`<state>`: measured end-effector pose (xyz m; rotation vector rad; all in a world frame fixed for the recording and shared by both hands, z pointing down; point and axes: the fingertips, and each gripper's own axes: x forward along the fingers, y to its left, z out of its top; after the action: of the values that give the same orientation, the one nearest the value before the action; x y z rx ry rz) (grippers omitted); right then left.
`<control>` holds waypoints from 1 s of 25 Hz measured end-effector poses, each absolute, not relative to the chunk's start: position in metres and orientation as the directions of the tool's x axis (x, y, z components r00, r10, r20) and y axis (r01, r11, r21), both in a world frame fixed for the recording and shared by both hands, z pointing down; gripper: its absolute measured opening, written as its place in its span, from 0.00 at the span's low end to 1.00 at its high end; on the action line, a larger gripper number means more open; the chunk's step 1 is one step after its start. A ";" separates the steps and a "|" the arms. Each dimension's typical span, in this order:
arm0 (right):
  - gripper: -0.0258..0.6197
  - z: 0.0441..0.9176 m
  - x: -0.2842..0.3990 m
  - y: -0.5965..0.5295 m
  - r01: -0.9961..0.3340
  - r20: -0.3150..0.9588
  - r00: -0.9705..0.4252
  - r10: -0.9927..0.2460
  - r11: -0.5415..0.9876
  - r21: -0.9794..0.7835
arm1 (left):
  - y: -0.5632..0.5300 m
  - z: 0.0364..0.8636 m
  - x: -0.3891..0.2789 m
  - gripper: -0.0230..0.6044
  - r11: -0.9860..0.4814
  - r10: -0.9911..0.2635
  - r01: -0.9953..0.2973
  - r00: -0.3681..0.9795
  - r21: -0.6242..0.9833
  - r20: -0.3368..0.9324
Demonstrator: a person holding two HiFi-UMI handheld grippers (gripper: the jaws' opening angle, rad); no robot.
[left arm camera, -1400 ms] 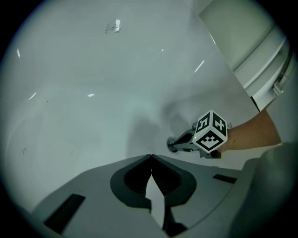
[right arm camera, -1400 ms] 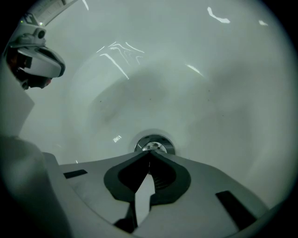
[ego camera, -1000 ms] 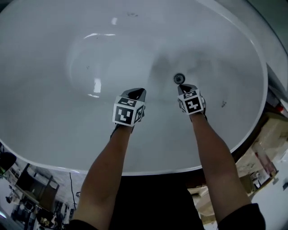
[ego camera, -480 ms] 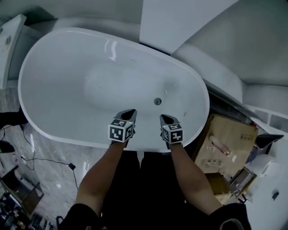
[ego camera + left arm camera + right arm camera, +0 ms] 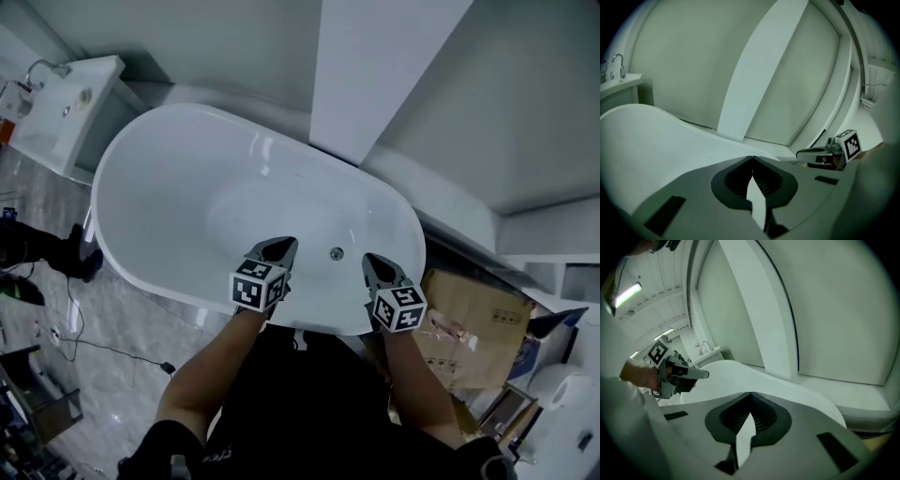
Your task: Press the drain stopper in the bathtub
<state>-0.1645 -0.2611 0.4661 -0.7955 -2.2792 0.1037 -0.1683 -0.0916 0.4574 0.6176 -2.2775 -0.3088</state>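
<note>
The drain stopper (image 5: 337,253) sits in the floor of the bathtub (image 5: 169,197), toward the tub's right end and close to its near rim. The left gripper (image 5: 283,243) hangs over that near rim just left of the stopper, and the right gripper (image 5: 367,258) just right of it. A column (image 5: 375,66) stands behind the tub. A washbasin (image 5: 70,103) stands beyond its left end, and a cardboard box (image 5: 478,328) off its right end.

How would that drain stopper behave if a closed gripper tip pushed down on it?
The drain stopper looks like a small round cap, so it is probably rigid. Set into the floor of the glossy bathtub, it likely moves only straight down, without rolling or tipping. It is small, so an off-centre push might slide off.
</note>
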 end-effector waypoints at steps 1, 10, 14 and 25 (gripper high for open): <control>0.06 0.452 -0.162 -0.260 0.519 0.584 -0.568 0.579 0.804 -0.292 | -0.091 0.444 -0.165 0.06 0.854 -0.518 -0.338 -0.620 0.396 0.589; 0.06 0.355 -0.135 -0.234 0.598 0.464 -0.584 0.666 0.739 -0.309 | -0.097 0.354 -0.147 0.06 0.846 -0.533 -0.405 -0.682 0.348 0.502; 0.06 0.319 -0.128 -0.219 0.633 0.414 -0.583 0.699 0.710 -0.307 | -0.094 0.317 -0.147 0.06 0.851 -0.524 -0.429 -0.719 0.302 0.456; 0.06 0.237 -0.140 -0.198 0.688 0.239 -0.629 0.740 0.673 -0.273 | -0.072 0.236 -0.153 0.06 0.874 -0.484 -0.431 -0.812 0.225 0.327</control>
<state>-0.1395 -0.1982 0.2371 -1.1294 -2.5580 0.2220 -0.1527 -0.0725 0.2363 0.6773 -2.6674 -0.1975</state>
